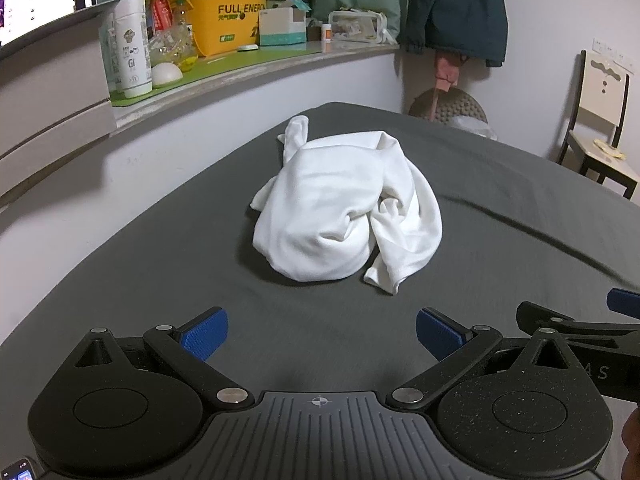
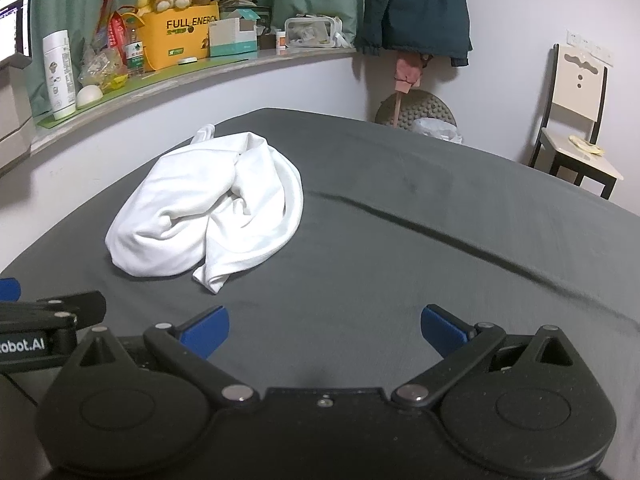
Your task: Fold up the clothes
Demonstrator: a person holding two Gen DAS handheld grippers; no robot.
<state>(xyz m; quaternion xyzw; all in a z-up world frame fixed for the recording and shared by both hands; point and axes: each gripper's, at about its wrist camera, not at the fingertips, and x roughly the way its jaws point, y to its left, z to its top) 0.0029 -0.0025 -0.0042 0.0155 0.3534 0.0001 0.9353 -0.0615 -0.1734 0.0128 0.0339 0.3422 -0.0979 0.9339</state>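
A crumpled white garment [image 1: 344,204] lies in a heap on the dark grey bed sheet [image 1: 160,272], straight ahead in the left wrist view. In the right wrist view the same white garment [image 2: 208,208] sits ahead and to the left. My left gripper [image 1: 322,334] hovers over the sheet short of the heap, open, with nothing between its blue pads. My right gripper [image 2: 324,330] is also open and empty, over bare sheet [image 2: 440,208] to the right of the heap. Each gripper shows at the other view's edge.
A ledge [image 1: 248,68] along the wall to the left carries bottles, a yellow box [image 1: 228,20] and a plush toy. A dark jacket [image 2: 416,4] hangs in the corner. A chair [image 2: 576,120] stands beyond the bed's right side. A crease runs across the sheet.
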